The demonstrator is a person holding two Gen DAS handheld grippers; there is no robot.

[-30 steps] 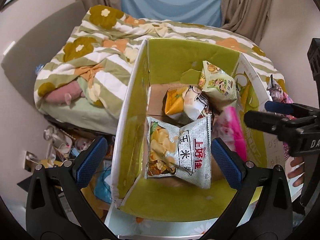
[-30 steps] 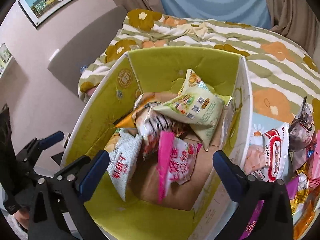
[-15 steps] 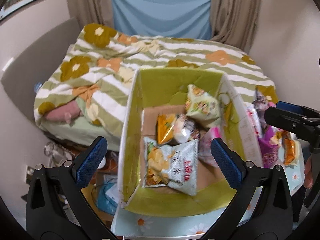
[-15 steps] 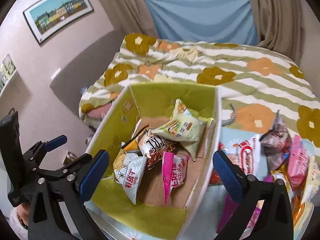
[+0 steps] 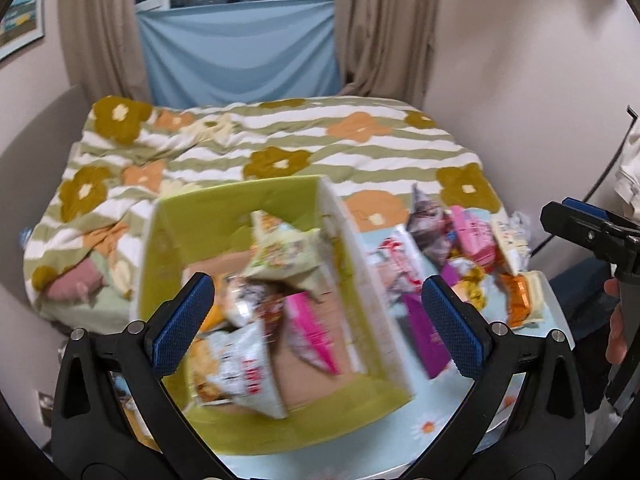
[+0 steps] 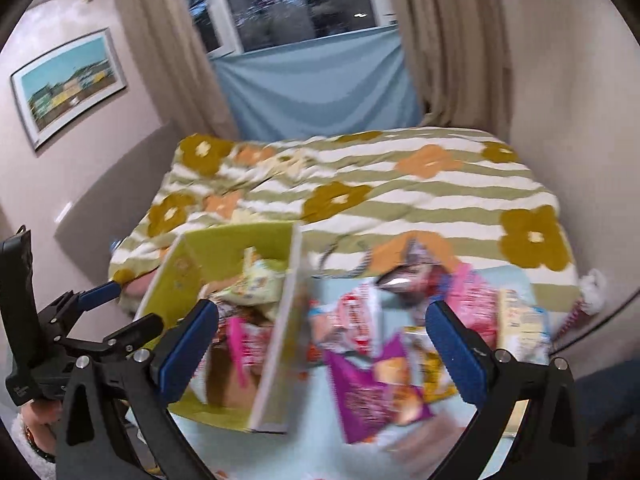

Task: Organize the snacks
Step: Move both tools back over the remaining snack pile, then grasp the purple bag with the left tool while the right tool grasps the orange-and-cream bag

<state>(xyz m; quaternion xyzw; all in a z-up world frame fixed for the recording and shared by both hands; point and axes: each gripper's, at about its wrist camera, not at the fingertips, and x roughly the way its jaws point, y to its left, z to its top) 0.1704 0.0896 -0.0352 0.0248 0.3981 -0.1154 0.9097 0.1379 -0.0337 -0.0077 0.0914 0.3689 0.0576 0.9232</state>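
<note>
one box (image 5: 276, 428), two claws (image 5: 316, 328), many snack bags (image 6: 372, 392).

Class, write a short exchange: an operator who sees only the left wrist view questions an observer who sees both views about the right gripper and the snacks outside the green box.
Operator: My left wrist view shows only one edge of the right gripper. Are its jaws open?
Observer: Yes, the jaws stand wide apart with nothing gripped.
Operator: What lies ahead of it?
Observer: A purple packet lies on the table, outside the green box and framed between those jaws.
</note>
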